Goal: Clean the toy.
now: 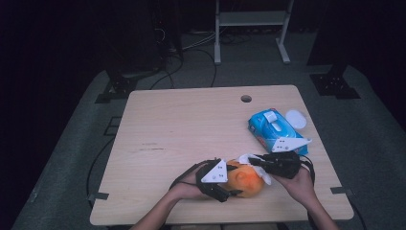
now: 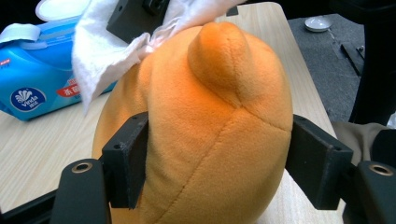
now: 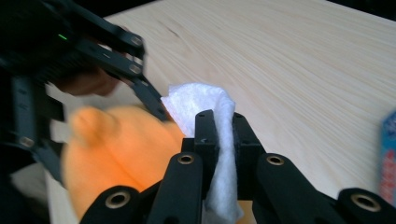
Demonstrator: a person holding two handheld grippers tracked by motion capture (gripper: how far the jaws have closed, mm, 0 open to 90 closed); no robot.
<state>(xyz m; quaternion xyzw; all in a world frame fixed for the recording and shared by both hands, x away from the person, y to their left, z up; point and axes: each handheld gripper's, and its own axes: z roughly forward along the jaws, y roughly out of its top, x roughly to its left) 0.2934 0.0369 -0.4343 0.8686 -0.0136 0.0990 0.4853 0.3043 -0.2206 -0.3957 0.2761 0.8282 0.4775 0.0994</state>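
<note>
I have the left gripper [image 2: 217, 170] clamped on both flanks of an orange plush toy [image 2: 205, 126], which sits at the near edge of the table [image 1: 182, 120]; its pile is short, with a stitched seam down the middle and a rounded nub on top. My right gripper [image 3: 224, 135] is pinched tight on a white wipe [image 3: 205, 100] that lies against the toy's upper side. Just beyond stands a blue wipes pack [image 1: 273, 129]; its lid seems open, though the high view is dim.
</note>
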